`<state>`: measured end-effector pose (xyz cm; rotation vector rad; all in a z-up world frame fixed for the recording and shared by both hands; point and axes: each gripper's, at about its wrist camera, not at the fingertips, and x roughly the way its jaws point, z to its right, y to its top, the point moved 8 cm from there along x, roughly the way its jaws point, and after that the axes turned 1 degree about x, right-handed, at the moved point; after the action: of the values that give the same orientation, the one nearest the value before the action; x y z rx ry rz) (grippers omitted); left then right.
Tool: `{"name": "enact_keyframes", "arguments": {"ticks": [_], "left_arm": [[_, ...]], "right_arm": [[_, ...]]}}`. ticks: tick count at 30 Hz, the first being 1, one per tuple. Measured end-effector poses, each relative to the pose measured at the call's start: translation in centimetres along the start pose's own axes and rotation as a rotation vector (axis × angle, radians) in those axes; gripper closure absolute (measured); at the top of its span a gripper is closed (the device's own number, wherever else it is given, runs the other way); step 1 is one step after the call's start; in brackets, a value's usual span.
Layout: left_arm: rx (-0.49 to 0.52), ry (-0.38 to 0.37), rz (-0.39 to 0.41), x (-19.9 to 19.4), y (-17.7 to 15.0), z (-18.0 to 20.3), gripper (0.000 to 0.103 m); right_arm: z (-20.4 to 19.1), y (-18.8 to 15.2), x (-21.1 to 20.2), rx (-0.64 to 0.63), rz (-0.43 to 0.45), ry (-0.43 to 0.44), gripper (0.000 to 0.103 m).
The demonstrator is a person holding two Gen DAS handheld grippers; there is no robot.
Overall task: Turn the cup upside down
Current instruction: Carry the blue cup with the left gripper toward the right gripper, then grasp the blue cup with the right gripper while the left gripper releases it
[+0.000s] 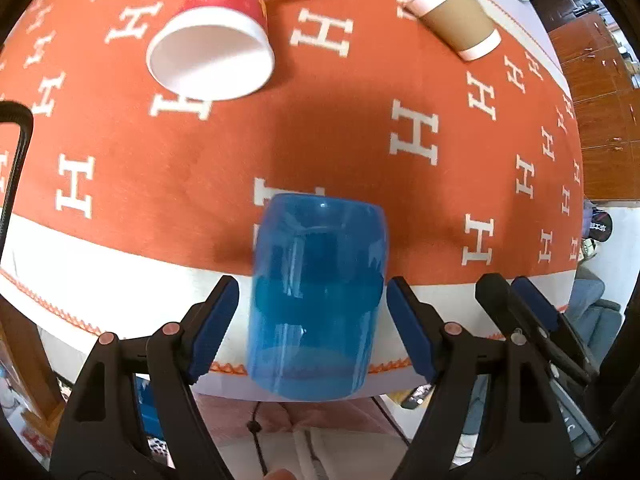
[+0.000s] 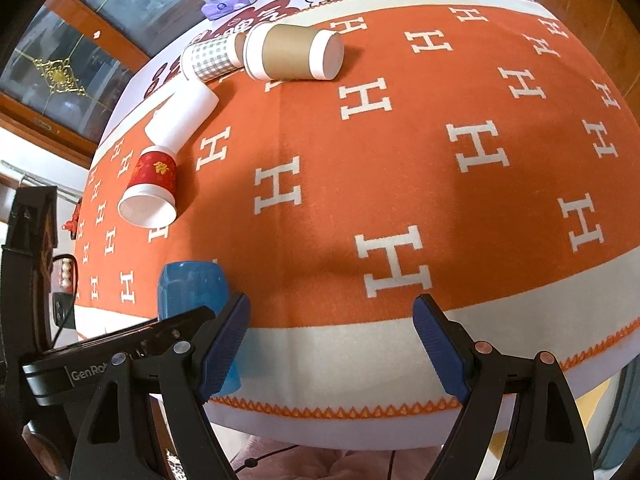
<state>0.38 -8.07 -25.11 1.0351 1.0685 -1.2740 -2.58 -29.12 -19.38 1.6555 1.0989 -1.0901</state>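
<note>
The left tongs (image 1: 312,320) stand spread, their blue pads (image 1: 214,326) on either side of the blue cup (image 1: 316,300) with a gap visible on both sides, so the cup sits between the pads ungripped. The translucent cup stands at the near edge of the table (image 1: 100,280), on the white border of the orange cloth (image 1: 320,120) patterned with white H letters, and appears to be closed end up. The right tongs (image 2: 332,340) are also released, wide apart with nothing between the pads, hovering over the same near edge of the cloth; in the right wrist view the blue cup shows just left of them, partly behind the left tongs' black frame. Farther out, a red paper cup (image 1: 212,40) lies on its side with its white mouth toward the camera. Beyond it lies a white cup (image 2: 184,116), then a checked cup (image 2: 212,58), and a brown paper cup (image 1: 456,16) lies on its side toward the far side of the cloth
</note>
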Motion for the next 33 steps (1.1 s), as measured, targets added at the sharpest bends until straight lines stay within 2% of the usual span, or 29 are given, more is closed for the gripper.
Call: {"name": "enact_keyframes", "arguments": {"ticks": [6,10,16,20,22,27,30,33], "left_arm": [[0.006,0.03,0.08,-2.1,-0.3,-0.5,0.029],[0.01,0.055,0.15,-4.1,-0.4,-2.0,0.029],[0.045,0.138,0.288,-6.8,-0.4,-5.1,0.029],[0.069,0.118,0.27,-6.3,-0.4,-6.5,0.029],[0.068,0.105,0.261,-5.8,-0.4,-7.2,0.032],[0.078,0.039,0.268,-5.7,-0.5,-8.4,0.034],[0.114,0.059,0.265,-5.4,-0.4,-8.8,0.034],[0.12,0.064,0.26,-5.1,-0.3,-9.4,0.034]], "right_arm": [[-1.1,-0.1,-0.9,-0.044,-0.003,0.026,0.018],[-2.5,-0.2,-1.2,-0.08,-0.024,0.076,0.018],[-5.2,-1.2,0.0,-0.088,-0.132,0.19,0.018],[-7.1,-2.0,1.7,-0.089,-0.201,0.241,0.018],[-7.9,-2.2,2.7,-0.087,-0.231,0.258,0.018],[-9.2,-1.9,5.1,-0.054,-0.303,0.312,0.018],[-9.6,-1.4,6.6,-0.055,-0.328,0.312,0.018],[-10.0,-1.2,8.0,-0.065,-0.363,0.325,0.023]]}}
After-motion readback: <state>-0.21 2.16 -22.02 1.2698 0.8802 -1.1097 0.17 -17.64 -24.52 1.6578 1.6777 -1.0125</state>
